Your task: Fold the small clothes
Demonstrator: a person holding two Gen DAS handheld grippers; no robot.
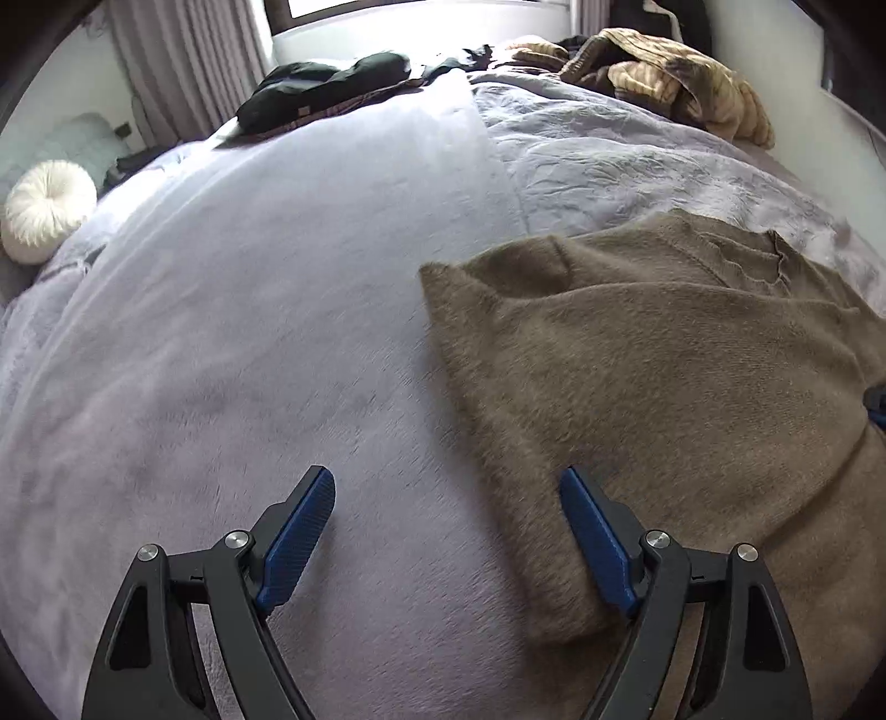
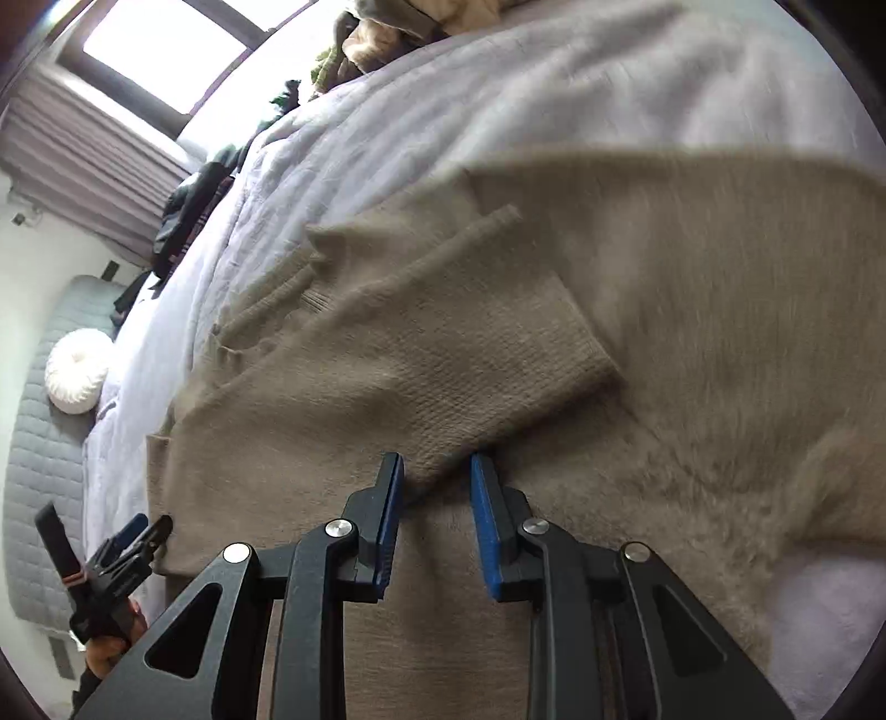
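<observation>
With the brown sweater (image 1: 664, 387) spread at the lower right of the bed (image 1: 277, 332), I keep my left gripper (image 1: 446, 531) released beside its edge while my right gripper (image 2: 434, 520), half parted, straddles the folded sleeve (image 2: 443, 354) to pinch it.

The left wrist view looks forward and down along its fingers (image 1: 592, 531), close above the bed (image 1: 249, 343), level, facing the window (image 1: 421, 8) at 12 o'clock. The right wrist view sits nearer the brown sweater (image 2: 692, 288), rolled sideways so its window (image 2: 183, 50) lies at 11 o'clock. Both share the sweater (image 1: 664, 360), the white round cushion (image 1: 47, 210) (image 2: 75, 371) and the dark clothes (image 1: 326, 88) (image 2: 191, 210).
</observation>
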